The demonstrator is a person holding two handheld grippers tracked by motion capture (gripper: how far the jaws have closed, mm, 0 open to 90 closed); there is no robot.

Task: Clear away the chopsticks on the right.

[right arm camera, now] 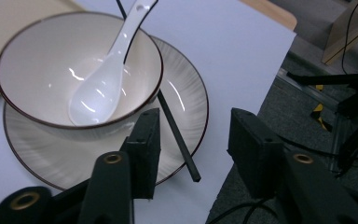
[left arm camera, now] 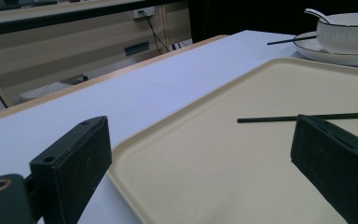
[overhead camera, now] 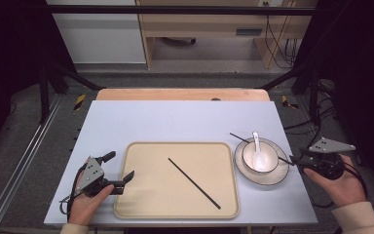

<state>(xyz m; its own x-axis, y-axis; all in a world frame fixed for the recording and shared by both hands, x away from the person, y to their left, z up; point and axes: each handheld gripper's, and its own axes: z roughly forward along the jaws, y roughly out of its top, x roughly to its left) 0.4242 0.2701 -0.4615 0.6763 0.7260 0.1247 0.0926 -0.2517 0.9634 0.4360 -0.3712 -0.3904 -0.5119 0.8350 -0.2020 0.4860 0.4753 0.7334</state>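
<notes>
A beige tray (overhead camera: 146,195) lies at the table's front centre, and a black chopstick (overhead camera: 194,183) rests slantwise on it. To its right a white bowl (overhead camera: 248,153) holding a white spoon (overhead camera: 258,151) stands on a plate (overhead camera: 272,178). A second chopstick (overhead camera: 237,137) lies across the plate behind the bowl. My left gripper (overhead camera: 118,166) is open at the tray's left rim, and its view shows the tray (left arm camera: 223,163) and the chopstick (left arm camera: 284,118) ahead. My right gripper (right arm camera: 198,154) is open, its jaws on either side of the second chopstick's (right arm camera: 175,133) near end without touching it.
The white table (overhead camera: 175,122) ends just right of the plate (right arm camera: 182,98), with dark floor and cables (right arm camera: 349,121) below that edge. Wooden furniture (overhead camera: 204,24) stands beyond the table's far side.
</notes>
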